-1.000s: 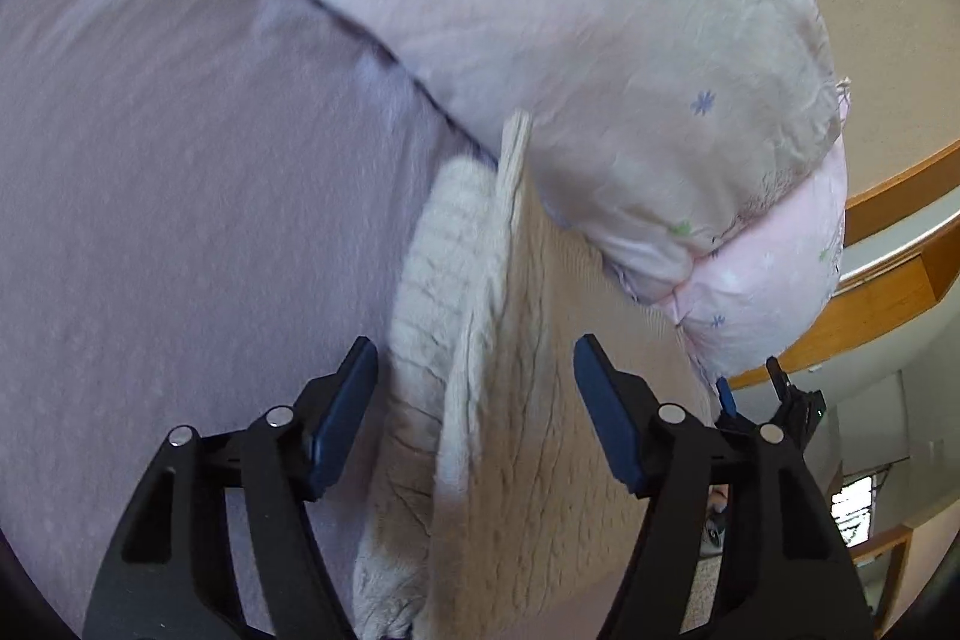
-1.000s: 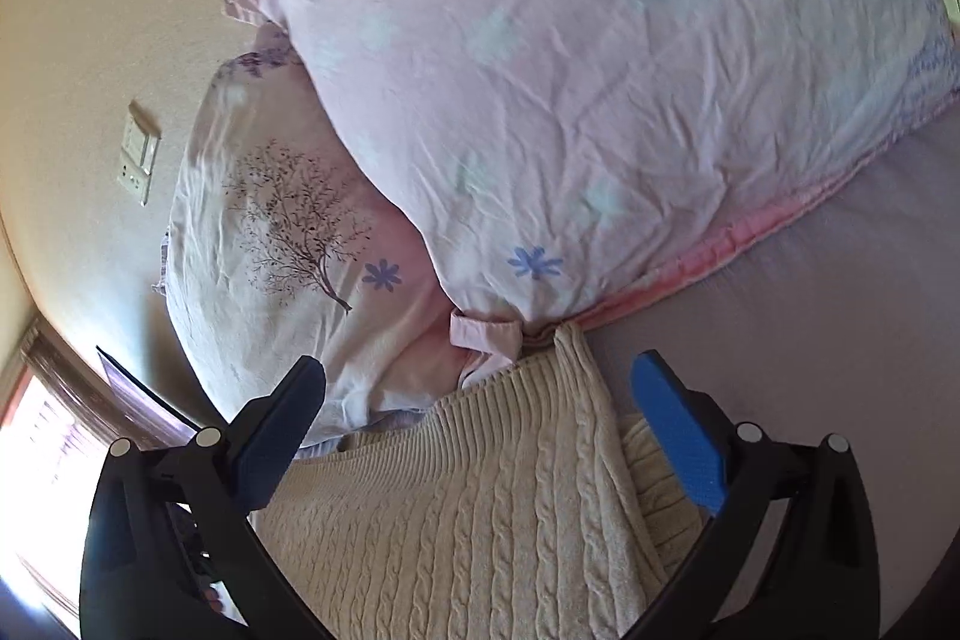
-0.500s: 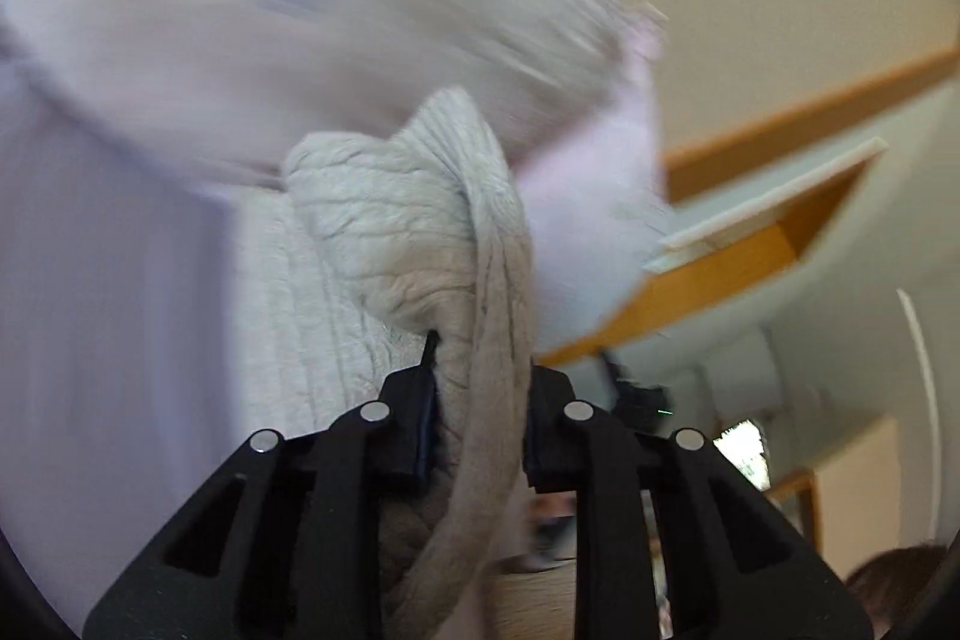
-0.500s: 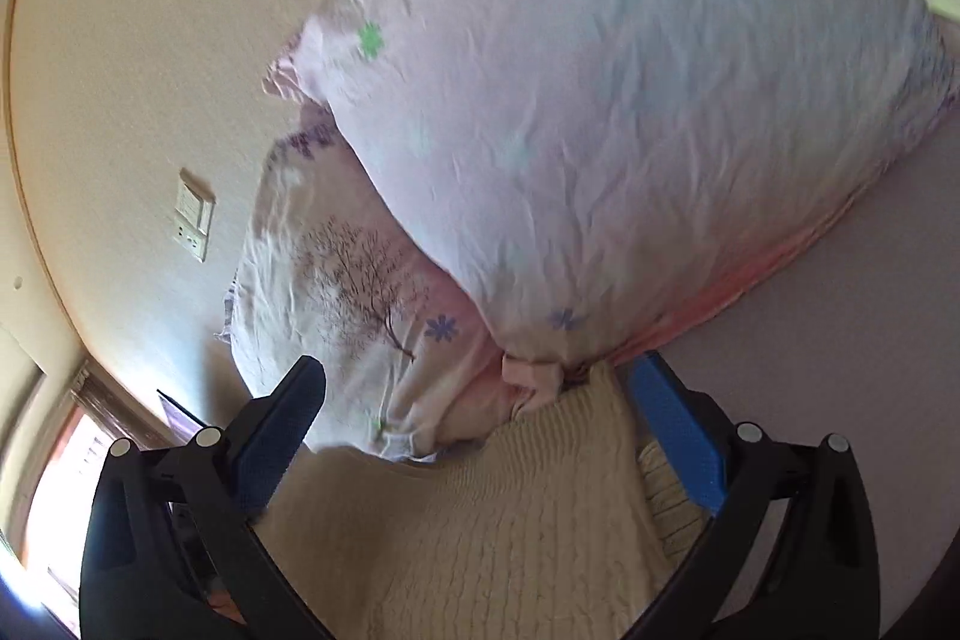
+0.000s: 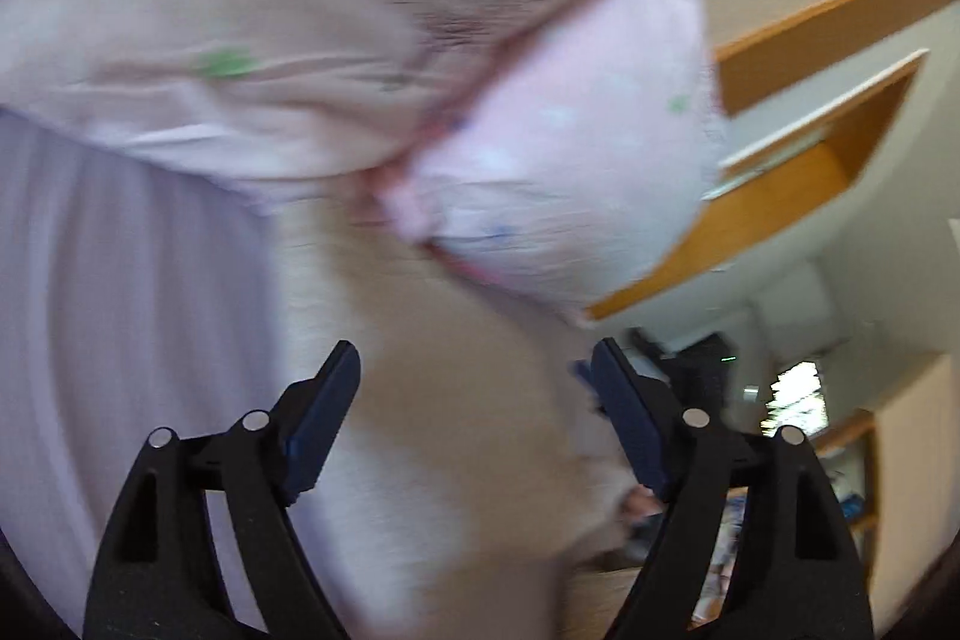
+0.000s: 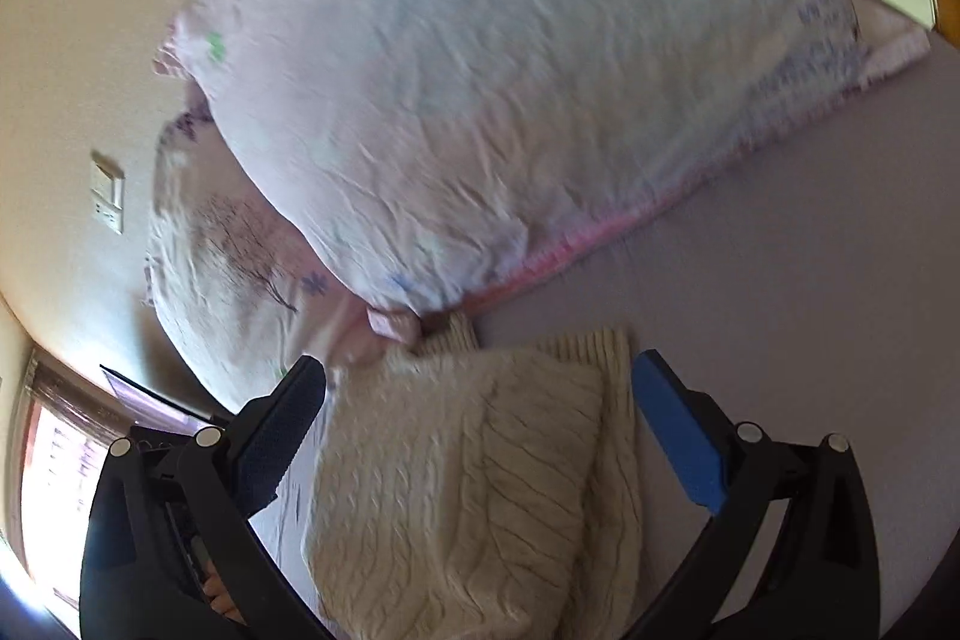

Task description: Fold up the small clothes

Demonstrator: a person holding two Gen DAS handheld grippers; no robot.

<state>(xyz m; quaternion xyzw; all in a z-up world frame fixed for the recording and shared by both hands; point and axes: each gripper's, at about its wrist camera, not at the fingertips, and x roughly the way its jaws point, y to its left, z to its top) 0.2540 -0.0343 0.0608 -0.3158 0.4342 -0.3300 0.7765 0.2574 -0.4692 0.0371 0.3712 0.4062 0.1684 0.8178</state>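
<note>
A cream cable-knit sweater (image 6: 474, 478) lies folded on the lilac bed sheet (image 6: 810, 316), its far end touching the pillows. My right gripper (image 6: 477, 412) is open and empty, its jaws spread just above the sweater. In the left wrist view the picture is blurred; the sweater (image 5: 456, 436) is a cream shape under my left gripper (image 5: 474, 388), which is open and holds nothing.
Two pale pink floral pillows (image 6: 510, 88) are stacked at the head of the bed, also in the left wrist view (image 5: 336, 28). A wall switch (image 6: 107, 196) is on the beige wall. A wooden shelf (image 5: 798, 172) stands to the right of the bed.
Half a second ago my left gripper was shut on a fold of the sweater; it has let go and opened, and the fold now lies over the sweater. The right gripper stayed open.
</note>
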